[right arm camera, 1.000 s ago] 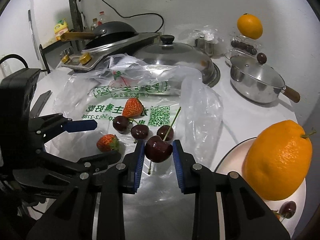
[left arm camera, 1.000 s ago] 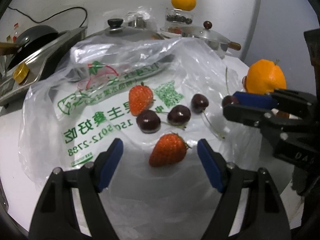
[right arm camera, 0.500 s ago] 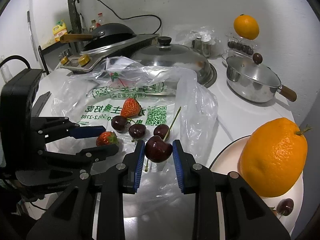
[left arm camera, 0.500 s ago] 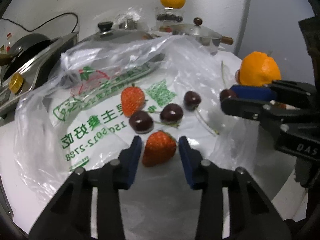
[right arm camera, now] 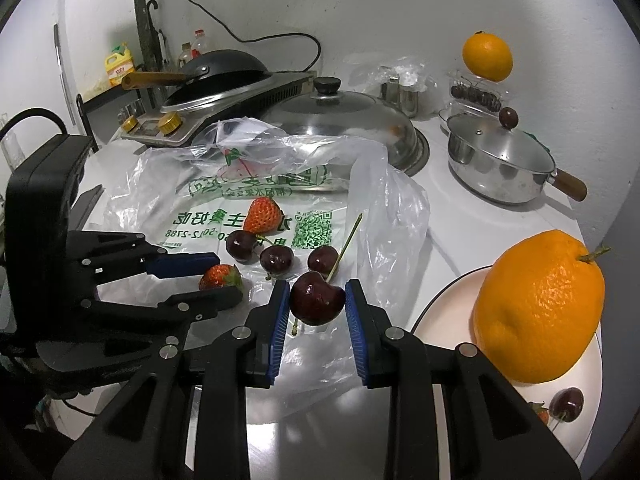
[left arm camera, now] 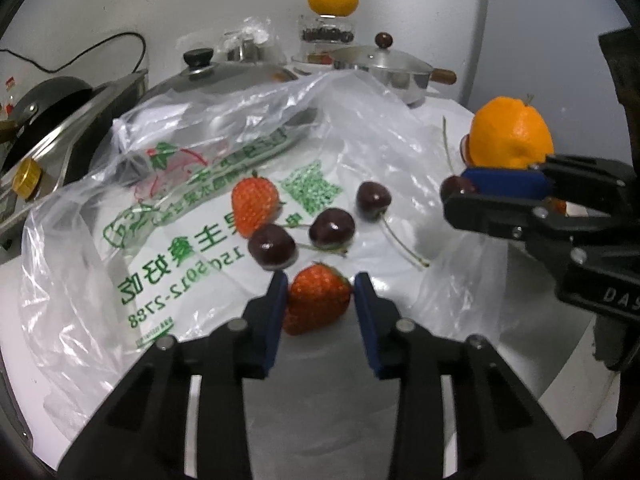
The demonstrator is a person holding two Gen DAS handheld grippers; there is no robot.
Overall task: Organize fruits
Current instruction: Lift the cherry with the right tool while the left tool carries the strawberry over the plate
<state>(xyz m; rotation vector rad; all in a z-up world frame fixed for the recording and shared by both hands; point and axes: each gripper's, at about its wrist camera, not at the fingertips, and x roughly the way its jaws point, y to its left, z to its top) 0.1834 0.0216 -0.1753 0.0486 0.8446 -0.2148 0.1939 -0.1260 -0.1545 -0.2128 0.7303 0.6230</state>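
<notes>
- Left claw (left arm camera: pixel 320 300): pressed on a strawberry (left arm camera: pixel 316 304) between its blue pads; the berry lies at the near edge of the bag (left arm camera: pixel 180 208).
- Right claw (right arm camera: pixel 318 304): pinched on a cherry (right arm camera: pixel 317 298), held clear of the bag, stem pointing up and to the far side.
- Bag: clear plastic with green print, spread flat on the white bench (right arm camera: pixel 500 232).
- Loose on the bag: a second strawberry (left arm camera: pixel 255 208) at the far side; three cherries (left arm camera: pixel 332 228) in a row between the two strawberries.
- Plate (right arm camera: pixel 440 308): at the right of the bench, just beside the bag; an orange (right arm camera: pixel 538 312) and one more cherry (right arm camera: pixel 566 400) are carried on it.
- Far side of the bench: a domed lid (right arm camera: pixel 340 116), a lidded pan (right arm camera: pixel 496 164) with a wooden handle, a wok (right arm camera: pixel 216 72) on a cooker.
- Second orange (right arm camera: pixel 487 56): set on a clear box of cherries at the far right.
</notes>
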